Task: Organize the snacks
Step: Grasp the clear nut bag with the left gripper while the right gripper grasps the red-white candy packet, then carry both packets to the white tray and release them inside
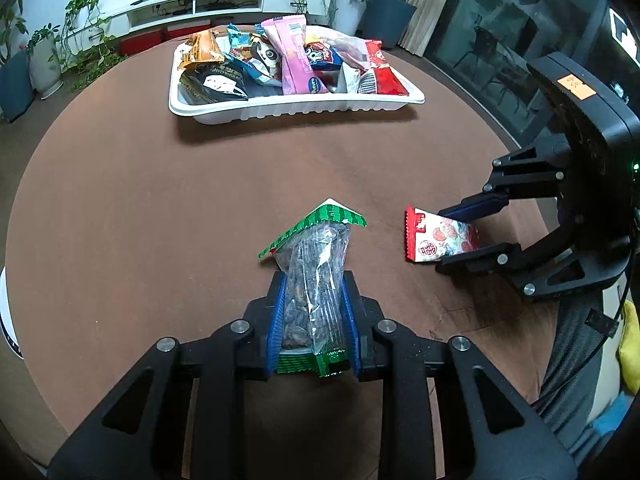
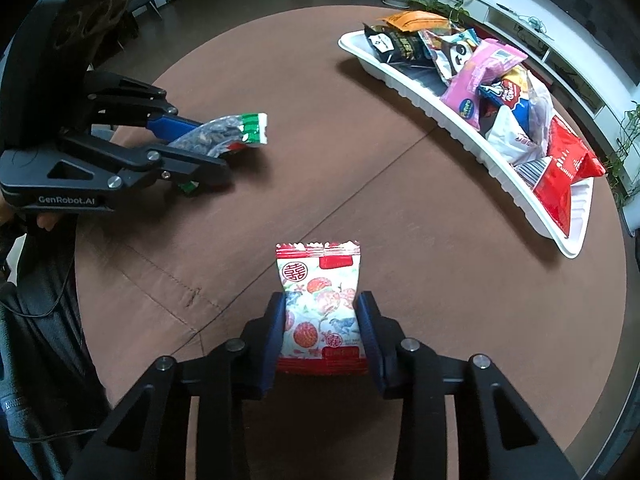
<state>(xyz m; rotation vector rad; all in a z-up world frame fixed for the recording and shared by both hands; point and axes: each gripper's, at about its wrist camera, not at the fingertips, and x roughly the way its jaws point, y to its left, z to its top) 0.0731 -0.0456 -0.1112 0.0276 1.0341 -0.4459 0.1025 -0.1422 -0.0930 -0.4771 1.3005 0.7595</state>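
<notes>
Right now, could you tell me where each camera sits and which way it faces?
Left wrist: rides the left gripper, looking along its fingers at the seed bag and tray; right gripper at right.
Right wrist: rides the right gripper, facing the candy packet; left gripper at left.
Shared: tray, table, both packets.

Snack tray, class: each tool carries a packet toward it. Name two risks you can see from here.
1. The white tray is already heaped with packets; dropping the seed packet or the red-and-white candy packet on top could make others slide over the low rim.
2. The left tool and right tool are close together; heading for the same tray, they might collide.
</notes>
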